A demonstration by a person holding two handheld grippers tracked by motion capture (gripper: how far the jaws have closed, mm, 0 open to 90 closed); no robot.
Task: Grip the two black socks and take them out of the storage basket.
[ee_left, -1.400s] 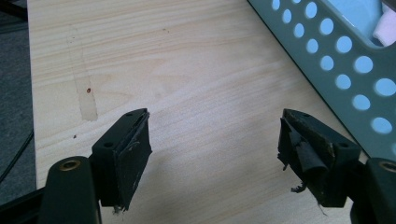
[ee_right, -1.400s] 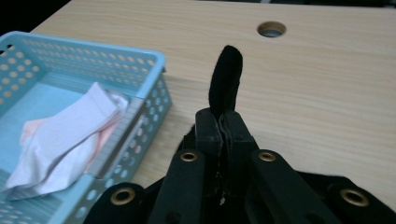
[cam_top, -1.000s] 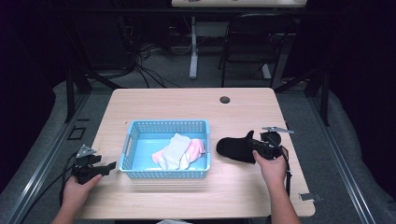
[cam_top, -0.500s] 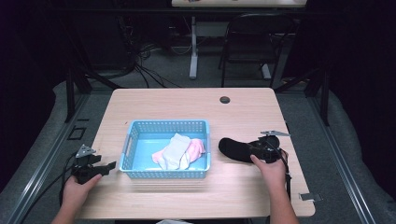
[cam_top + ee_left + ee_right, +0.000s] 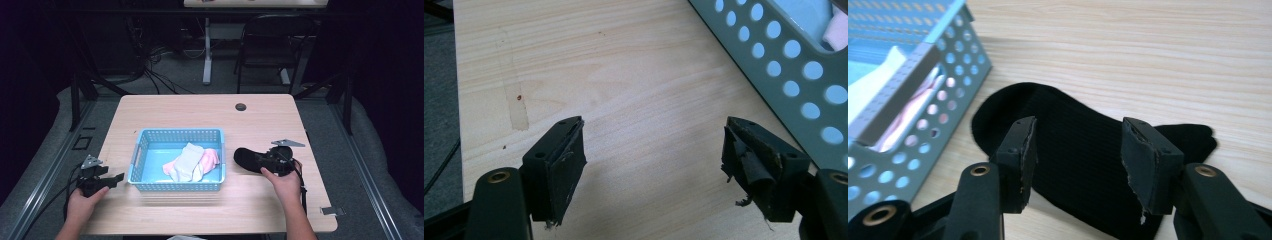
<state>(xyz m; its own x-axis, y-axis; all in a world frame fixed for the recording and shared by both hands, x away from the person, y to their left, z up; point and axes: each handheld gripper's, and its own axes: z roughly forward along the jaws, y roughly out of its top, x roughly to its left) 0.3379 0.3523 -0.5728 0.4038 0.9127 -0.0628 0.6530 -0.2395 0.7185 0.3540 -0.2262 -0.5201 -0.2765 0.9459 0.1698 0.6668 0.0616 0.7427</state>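
The black sock (image 5: 1083,150) is lying flat on the table (image 5: 165,112), just beside the right wall of the basket (image 5: 178,186). The right gripper (image 5: 1078,155) has just been opening; its jaws are standing wide above the sock, pressing nothing. The left gripper (image 5: 654,155) is waiting released left of the basket. White and pink socks (image 5: 192,162) are already lying inside, so the black one probably remains.
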